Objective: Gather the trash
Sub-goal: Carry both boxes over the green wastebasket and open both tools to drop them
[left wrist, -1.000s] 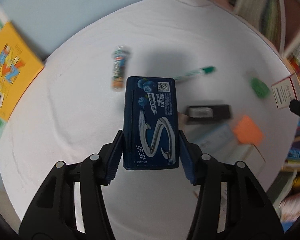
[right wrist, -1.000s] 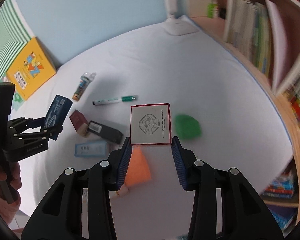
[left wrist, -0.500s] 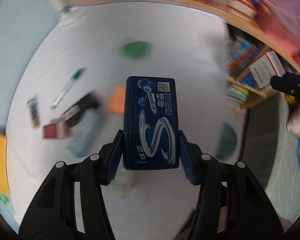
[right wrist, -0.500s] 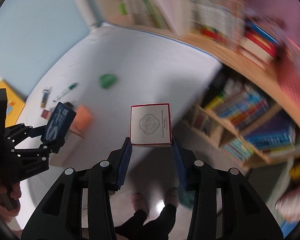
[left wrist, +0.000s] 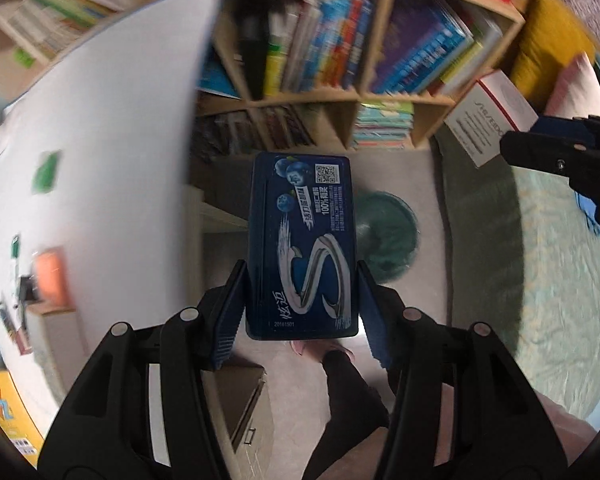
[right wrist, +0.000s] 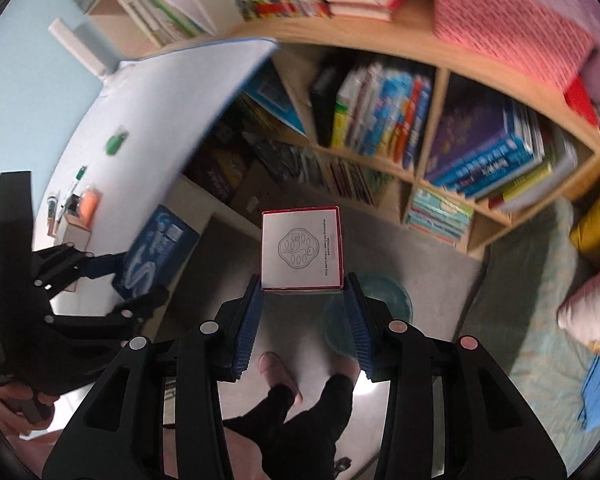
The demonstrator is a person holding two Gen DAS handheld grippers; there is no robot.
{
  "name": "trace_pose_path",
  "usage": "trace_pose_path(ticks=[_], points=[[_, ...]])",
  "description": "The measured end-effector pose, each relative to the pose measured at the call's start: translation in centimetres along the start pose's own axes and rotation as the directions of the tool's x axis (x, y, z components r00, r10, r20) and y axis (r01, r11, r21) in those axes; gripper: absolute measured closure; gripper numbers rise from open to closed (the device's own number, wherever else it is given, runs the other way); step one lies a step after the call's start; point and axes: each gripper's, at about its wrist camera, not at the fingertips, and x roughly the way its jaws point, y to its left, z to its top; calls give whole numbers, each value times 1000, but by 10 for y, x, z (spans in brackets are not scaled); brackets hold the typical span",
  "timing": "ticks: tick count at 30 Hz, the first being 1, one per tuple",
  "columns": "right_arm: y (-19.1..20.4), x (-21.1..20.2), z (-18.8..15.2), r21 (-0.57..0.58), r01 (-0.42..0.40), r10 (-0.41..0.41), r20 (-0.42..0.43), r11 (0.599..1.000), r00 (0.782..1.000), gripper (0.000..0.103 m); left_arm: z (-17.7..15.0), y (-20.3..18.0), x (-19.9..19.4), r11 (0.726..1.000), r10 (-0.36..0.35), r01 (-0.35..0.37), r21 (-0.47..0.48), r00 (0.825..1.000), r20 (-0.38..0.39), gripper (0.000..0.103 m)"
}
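While several small items lie on the white table [left wrist: 112, 128], two pieces of trash are already lifted clear of it, so the task looks to be midway.

On the left, near the table's far edge in the left wrist view, a green scrap [left wrist: 46, 171] sits alone. Further along the same surface an orange pad [left wrist: 51, 280] lies among blurred bits, including a marker [left wrist: 15, 249]; which of these count as trash cannot be told, and they are too smeared to name with confidence.

The left gripper [left wrist: 302, 304] is closed firmly on a dark blue gum pack [left wrist: 302, 244], its pads pressing the pack's two long sides, the pack standing upright over the floor beyond the table's edge. Just behind it on the floor sits a round teal bin [left wrist: 388, 236], the likely destination.

To the right, the right gripper [right wrist: 302, 314] is clamped on a white box with red trim [right wrist: 301, 249], gripped by its lower sides and held above the same bin [right wrist: 370, 312].

Judging by this, what is left is dropping both items in, then returning to the table for whatever trash is left there.
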Motion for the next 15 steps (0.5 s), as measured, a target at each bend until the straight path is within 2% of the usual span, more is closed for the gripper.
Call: trace_pose_path(ticks=[6,15], points=[[-37,4,-18,54,-27,30,-43,998,999,61,10,-43,20,997,-28,31,66,998,-51,53],[-65,5,-40,120,-66,75,-71,991,995,59,20,-87,40,984,-41,59,167,993,-107,50]])
